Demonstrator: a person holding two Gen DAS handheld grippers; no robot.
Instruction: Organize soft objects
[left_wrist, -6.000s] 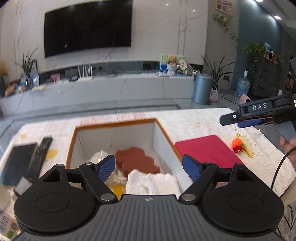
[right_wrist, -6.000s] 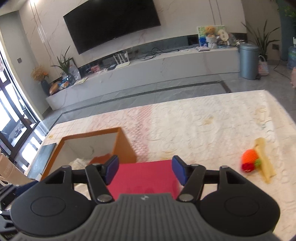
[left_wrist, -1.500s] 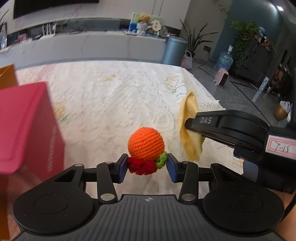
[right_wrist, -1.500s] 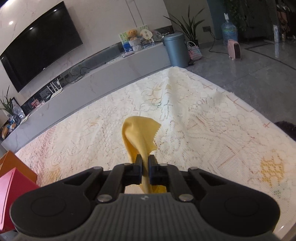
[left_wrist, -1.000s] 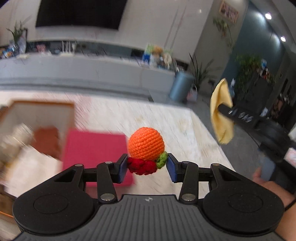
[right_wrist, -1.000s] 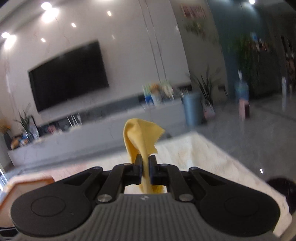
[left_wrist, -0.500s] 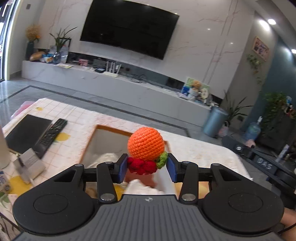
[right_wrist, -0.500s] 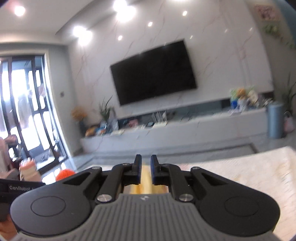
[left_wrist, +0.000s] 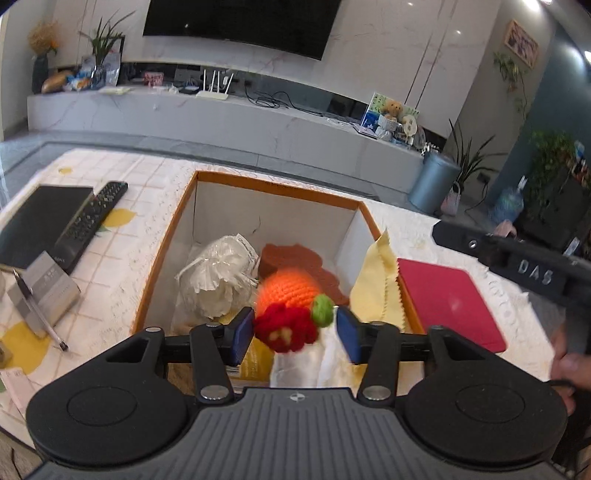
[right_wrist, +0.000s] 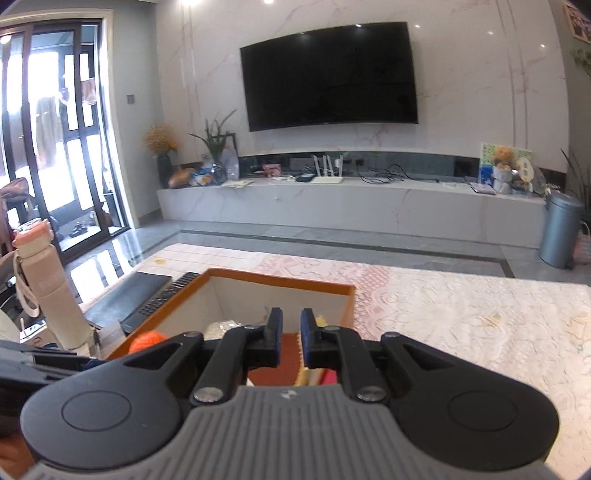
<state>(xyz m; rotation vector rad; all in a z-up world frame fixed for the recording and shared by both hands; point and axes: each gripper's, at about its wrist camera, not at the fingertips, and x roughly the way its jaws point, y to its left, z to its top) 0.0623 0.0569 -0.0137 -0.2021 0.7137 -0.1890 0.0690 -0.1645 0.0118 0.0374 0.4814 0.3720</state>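
Observation:
An orange crochet ball with red and green knots (left_wrist: 288, 299) hangs blurred between the pads of my left gripper (left_wrist: 296, 334), above the orange-rimmed box (left_wrist: 280, 184). The jaws are opening, and a gap shows beside the right pad. The ball also shows in the right wrist view (right_wrist: 147, 341). A yellow cloth (left_wrist: 376, 284) leans on the box's right inner wall, free of my right gripper (left_wrist: 439, 232). In its own view my right gripper (right_wrist: 291, 332) is over the box (right_wrist: 280, 278), its jaws opening by a narrow gap with nothing between them.
Inside the box lie a white bundle (left_wrist: 218, 280), a brown sponge (left_wrist: 291, 254) and a white cloth (left_wrist: 314, 362). A red pad (left_wrist: 450, 295) lies right of it. A remote (left_wrist: 92, 221), a black tablet (left_wrist: 37, 218) and a pen (left_wrist: 40, 314) lie to the left. A pink bottle (right_wrist: 44, 280) stands there.
My left jaws have spread and the crochet ball has slipped lower between them. The yellow cloth has left my right gripper and now rests in the box. Both grippers have moved over the box.

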